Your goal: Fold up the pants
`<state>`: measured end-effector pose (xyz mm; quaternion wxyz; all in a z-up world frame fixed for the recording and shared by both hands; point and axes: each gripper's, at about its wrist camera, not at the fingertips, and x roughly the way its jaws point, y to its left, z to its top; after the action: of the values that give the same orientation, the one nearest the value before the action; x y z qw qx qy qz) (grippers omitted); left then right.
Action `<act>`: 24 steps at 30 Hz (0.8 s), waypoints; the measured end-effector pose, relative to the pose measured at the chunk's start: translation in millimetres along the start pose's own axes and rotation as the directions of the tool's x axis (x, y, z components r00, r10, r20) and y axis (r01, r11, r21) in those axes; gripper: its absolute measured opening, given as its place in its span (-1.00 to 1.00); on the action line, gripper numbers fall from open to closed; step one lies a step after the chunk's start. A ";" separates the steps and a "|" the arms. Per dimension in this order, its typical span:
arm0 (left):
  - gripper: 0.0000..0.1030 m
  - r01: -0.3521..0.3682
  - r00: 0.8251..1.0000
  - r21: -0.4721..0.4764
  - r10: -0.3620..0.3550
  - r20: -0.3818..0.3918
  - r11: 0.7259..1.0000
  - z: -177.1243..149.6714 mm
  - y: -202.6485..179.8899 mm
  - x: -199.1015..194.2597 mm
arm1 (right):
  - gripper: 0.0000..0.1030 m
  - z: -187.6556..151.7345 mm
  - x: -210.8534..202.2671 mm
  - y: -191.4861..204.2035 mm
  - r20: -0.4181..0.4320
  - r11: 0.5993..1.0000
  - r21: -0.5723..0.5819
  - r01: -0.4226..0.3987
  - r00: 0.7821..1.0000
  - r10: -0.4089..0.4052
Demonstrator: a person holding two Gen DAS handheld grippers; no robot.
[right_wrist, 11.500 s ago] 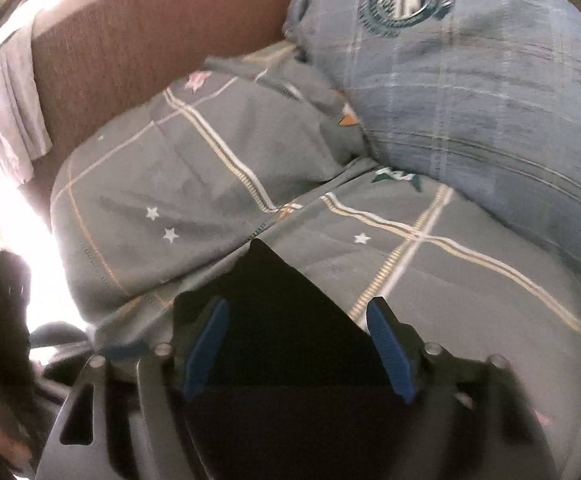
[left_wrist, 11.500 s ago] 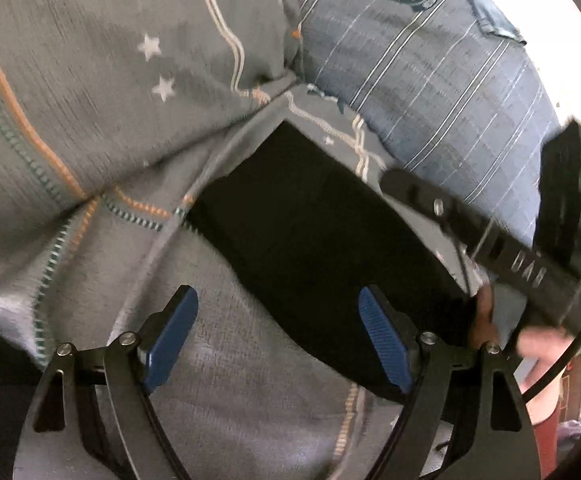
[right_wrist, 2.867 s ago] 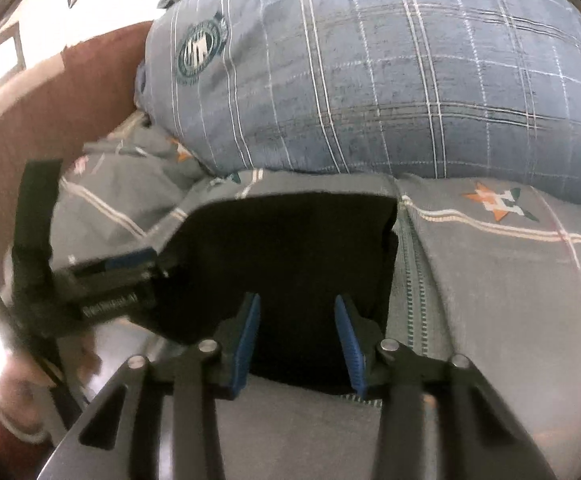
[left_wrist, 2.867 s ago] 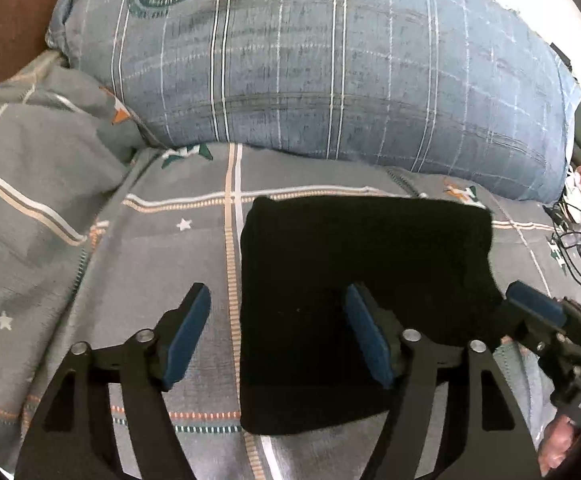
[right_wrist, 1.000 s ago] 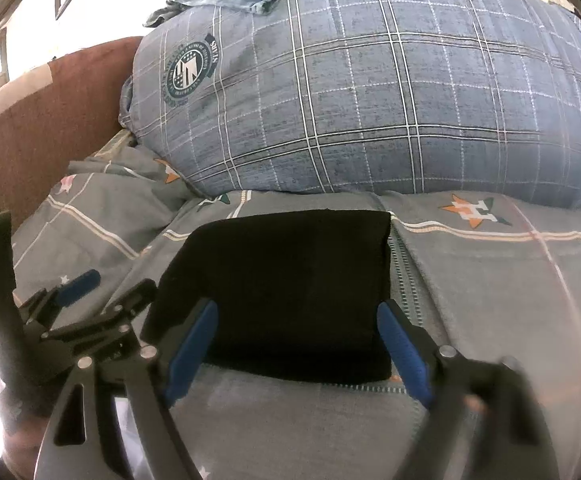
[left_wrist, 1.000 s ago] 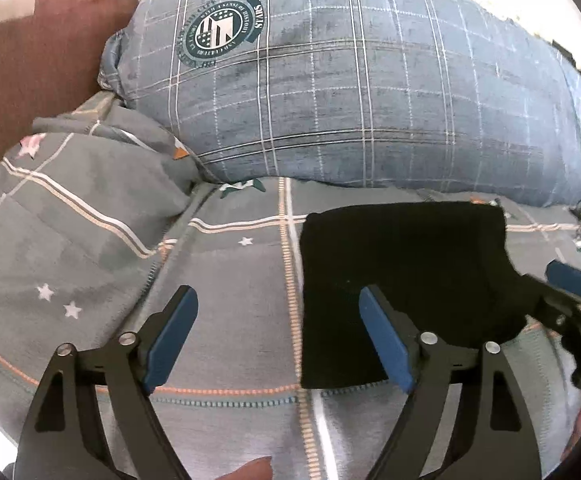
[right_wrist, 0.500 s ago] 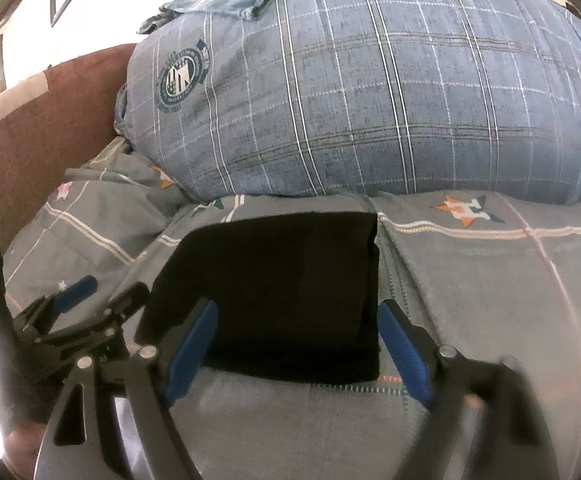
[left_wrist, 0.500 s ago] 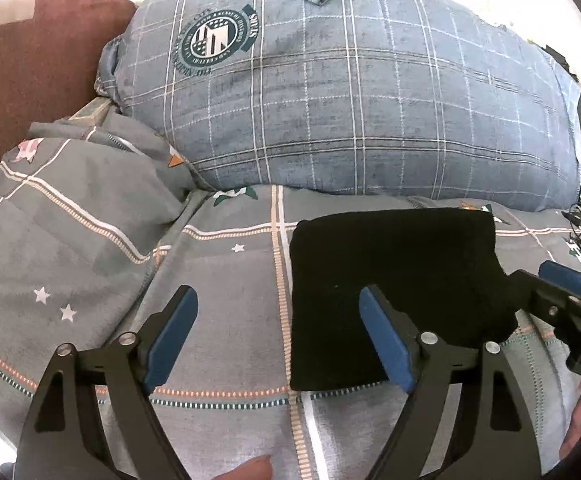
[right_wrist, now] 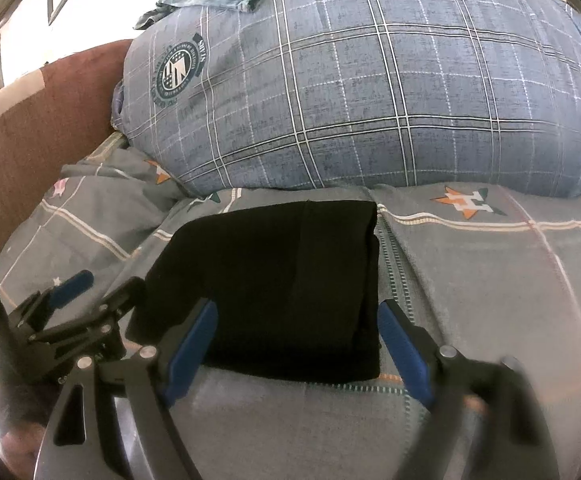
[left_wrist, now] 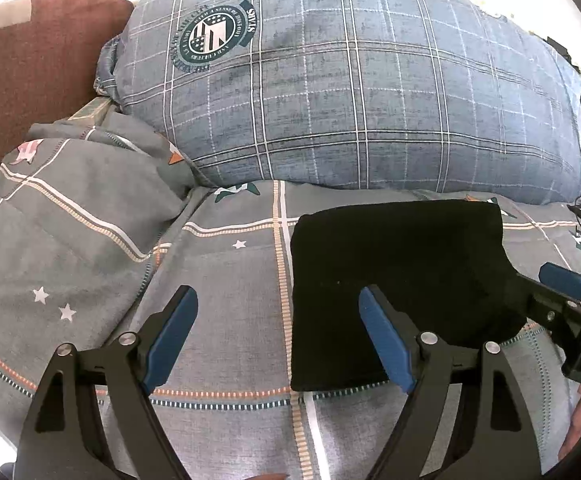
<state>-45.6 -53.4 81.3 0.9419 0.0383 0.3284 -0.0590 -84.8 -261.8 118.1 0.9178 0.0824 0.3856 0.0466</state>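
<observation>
Black pants (left_wrist: 398,280) lie folded into a compact rectangle on the grey patterned bedspread (left_wrist: 218,320), just in front of a large blue plaid pillow (left_wrist: 350,92). Both the left gripper (left_wrist: 278,336) and the right gripper (right_wrist: 296,352) hover near its front edge, fingers spread wide and holding nothing. Folding looks essentially finished, perhaps needing only a final tidy.

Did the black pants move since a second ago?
No. The pants lie folded in the same spot on the bedspread, far edge just short of the plaid pillow, as before. Only the cameras shifted slightly.
</observation>
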 end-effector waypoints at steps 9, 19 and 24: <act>0.62 -0.002 1.000 -0.005 0.002 0.005 1.000 0.3 0.6 -0.5 | 0.62 2.6 0.0 2.0 0.006 1.000 0.000 -0.001 1.000 0.001; 0.62 0.001 1.000 -0.007 -0.001 0.004 1.000 -0.3 0.8 -0.2 | 0.62 1.6 -0.7 0.8 0.004 1.000 0.010 -0.001 1.000 0.001; 0.62 0.002 1.000 -0.008 -0.002 0.005 1.000 -0.4 0.4 -1.4 | 0.62 1.6 0.4 0.2 0.001 1.000 0.006 0.001 1.000 -0.001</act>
<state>-46.9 -52.9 81.8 0.9429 0.0341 0.3262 -0.0588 -83.4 -261.7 119.0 0.9178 0.0849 0.3854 0.0447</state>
